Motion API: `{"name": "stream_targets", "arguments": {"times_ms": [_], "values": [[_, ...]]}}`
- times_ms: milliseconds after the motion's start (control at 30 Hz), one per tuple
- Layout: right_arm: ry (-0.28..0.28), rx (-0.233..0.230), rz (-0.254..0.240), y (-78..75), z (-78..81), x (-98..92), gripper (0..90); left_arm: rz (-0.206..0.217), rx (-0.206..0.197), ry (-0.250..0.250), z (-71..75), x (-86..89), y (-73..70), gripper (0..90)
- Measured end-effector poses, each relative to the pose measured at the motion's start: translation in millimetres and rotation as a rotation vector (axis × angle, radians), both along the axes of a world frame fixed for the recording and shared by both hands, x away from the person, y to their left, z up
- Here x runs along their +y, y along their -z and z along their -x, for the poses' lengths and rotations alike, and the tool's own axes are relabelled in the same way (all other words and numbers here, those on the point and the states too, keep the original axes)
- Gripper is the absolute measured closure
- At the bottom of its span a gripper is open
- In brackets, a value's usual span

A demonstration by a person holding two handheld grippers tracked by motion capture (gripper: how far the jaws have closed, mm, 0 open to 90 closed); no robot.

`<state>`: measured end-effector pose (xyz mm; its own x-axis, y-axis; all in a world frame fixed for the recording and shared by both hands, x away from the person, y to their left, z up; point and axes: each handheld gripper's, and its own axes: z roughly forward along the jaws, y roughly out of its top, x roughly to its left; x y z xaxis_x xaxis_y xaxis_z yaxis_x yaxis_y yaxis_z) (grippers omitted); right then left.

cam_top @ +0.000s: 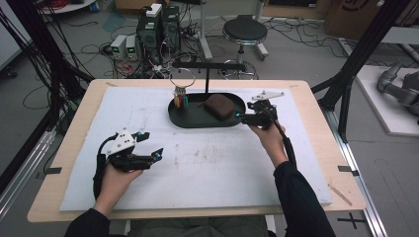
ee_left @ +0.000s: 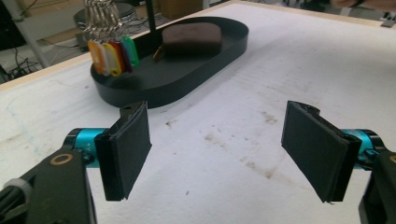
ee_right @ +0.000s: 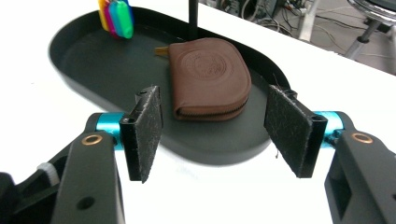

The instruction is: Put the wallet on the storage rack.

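A black oval tray [cam_top: 184, 118] [ee_left: 196, 70] [ee_right: 84, 60] sits at the back middle of the white mat. A brown zip pouch [cam_top: 219, 106] [ee_left: 192, 36] [ee_right: 210, 77] lies in its right half. A ring of coloured key tags [cam_top: 181, 98] [ee_left: 112, 55] [ee_right: 116, 16] hangs from the tray's black stand [cam_top: 206, 74] over its left half. My right gripper [cam_top: 240, 116] [ee_right: 215, 135] is open at the tray's right rim, jaws either side of the pouch's near end without touching it. My left gripper [cam_top: 150, 144] [ee_left: 217, 154] is open over bare mat at front left, empty.
The white mat [cam_top: 207, 163] covers most of the wooden table [cam_top: 316, 123]. A stool [cam_top: 244, 32], computer boxes [cam_top: 158, 29] and cables stand on the floor behind the table. Black frame posts [cam_top: 360, 54] rise at the right and left.
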<state>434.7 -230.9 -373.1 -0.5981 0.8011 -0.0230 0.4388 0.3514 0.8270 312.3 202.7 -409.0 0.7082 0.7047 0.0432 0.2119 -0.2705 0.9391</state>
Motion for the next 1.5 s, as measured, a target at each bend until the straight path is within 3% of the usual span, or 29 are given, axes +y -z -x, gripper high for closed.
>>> {"name": "stream_targets", "arguments": {"times_ms": [300, 467, 567, 667, 833, 1067, 1267, 1500], "values": [[-0.014, -0.024, -0.122, -1.7, 46.4, -42.1, 33.2, 0.017, 0.0, -0.006, -6.0, 12.1, 5.4, 23.3], [-0.009, -0.039, -0.137, 4.3, 65.9, -61.3, 31.0, 0.036, -0.006, 0.002, -6.2, 16.5, 7.1, 23.4], [-0.01, -0.051, -0.144, 6.5, 76.2, -70.3, 30.3, 0.041, -0.042, -0.003, -5.3, 20.6, 8.5, 23.4], [0.0, -0.06, -0.145, 10.8, 83.5, -78.1, 29.6, 0.076, -0.071, -0.026, -4.2, 27.0, 8.9, 23.4], [0.021, -0.047, -0.142, 19.0, 85.8, -89.6, 28.7, 0.101, -0.085, -0.057, -2.3, 36.7, 10.3, 23.3], [0.038, -0.039, -0.153, 21.6, 81.7, -96.9, 26.5, 0.144, -0.018, -0.086, -6.8, 40.9, 12.5, 19.0], [0.043, -0.033, -0.143, 23.7, 79.2, -99.3, 25.2, 0.193, 0.032, -0.024, -10.6, 43.3, 12.6, 19.0], [0.046, -0.039, -0.148, 24.3, 76.0, -102.1, 24.9, 0.144, -0.024, -0.059, -3.6, 44.4, 11.7, 19.0]]}}
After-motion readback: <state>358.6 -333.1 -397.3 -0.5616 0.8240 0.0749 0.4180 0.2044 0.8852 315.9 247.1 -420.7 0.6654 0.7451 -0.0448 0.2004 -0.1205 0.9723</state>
